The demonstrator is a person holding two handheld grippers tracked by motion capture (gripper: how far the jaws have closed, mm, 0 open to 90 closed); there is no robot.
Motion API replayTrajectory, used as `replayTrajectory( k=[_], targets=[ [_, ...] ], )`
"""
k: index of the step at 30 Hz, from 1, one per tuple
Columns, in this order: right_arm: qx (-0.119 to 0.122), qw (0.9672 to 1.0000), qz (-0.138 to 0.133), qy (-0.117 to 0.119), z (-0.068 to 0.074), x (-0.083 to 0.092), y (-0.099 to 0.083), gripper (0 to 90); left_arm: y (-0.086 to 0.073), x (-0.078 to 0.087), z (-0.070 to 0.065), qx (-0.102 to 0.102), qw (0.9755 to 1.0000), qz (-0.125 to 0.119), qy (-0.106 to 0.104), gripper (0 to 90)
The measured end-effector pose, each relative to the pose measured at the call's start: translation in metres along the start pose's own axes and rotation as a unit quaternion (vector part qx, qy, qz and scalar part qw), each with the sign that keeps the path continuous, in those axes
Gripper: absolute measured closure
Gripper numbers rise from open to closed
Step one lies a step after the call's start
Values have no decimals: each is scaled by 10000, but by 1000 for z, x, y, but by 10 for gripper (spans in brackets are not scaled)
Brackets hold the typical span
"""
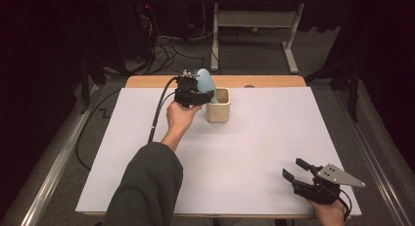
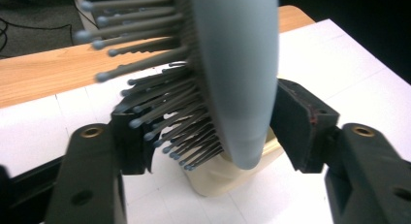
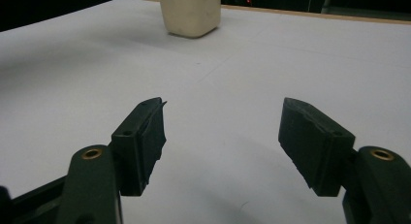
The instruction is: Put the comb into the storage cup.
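A pale blue hairbrush (image 1: 204, 79) stands upright with its lower end in a cream square cup (image 1: 219, 108) at the back of the white table cover. In the left gripper view the brush head (image 2: 232, 64) fills the space between my left gripper's (image 2: 213, 117) jaws, bristles toward the left pad, smooth back beside the right pad; the pads do not look pressed on it. The cup (image 2: 228, 180) sits just below. My left gripper (image 1: 199, 91) hovers beside the cup. My right gripper (image 1: 293, 168) rests open and empty at the front right, the cup (image 3: 190, 10) far ahead of its jaws (image 3: 223, 122).
A white sheet (image 1: 244, 152) covers the table, with a wooden strip (image 1: 147, 81) showing at the far edge. The left gripper's black cable (image 1: 159, 108) trails off to the left. Cables and white desk legs (image 1: 291, 50) stand on the floor beyond.
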State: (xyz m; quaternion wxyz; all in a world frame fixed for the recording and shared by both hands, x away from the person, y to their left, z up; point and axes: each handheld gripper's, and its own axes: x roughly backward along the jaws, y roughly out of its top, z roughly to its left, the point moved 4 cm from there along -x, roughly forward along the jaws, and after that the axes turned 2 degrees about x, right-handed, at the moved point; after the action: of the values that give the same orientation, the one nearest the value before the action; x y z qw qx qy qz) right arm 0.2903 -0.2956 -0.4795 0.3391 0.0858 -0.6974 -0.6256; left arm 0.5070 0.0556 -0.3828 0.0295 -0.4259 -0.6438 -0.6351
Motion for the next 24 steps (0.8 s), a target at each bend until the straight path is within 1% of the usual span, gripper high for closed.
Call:
replayTrajectory(
  k=[1,2,7,10,13,16,19,24],
  targets=[
    [-1,10000,1,2,0,0,0,341,0,1,0,-68,10000,-34,43,333],
    [-1,10000,0,-1,0,0,0,341,0,1,0,-81,10000,-28,36,316],
    [-26,10000,-11,5,0,0,0,341,0,4,2,-153,9999,-10,55,295],
    [-24,10000,-11,9,0,0,0,341,0,6,3,-192,9998,-3,89,288],
    [-31,10000,-14,1,0,0,0,341,0,9,3,-191,9998,17,60,293],
    [-34,10000,-14,0,0,0,0,341,0,12,3,-264,9996,15,64,296],
    [-45,10000,-8,3,0,0,0,341,-1,16,4,-221,9997,-72,18,300],
    [-27,10000,-13,-8,0,0,0,341,-5,19,8,-206,9998,-73,31,302]
  ],
)
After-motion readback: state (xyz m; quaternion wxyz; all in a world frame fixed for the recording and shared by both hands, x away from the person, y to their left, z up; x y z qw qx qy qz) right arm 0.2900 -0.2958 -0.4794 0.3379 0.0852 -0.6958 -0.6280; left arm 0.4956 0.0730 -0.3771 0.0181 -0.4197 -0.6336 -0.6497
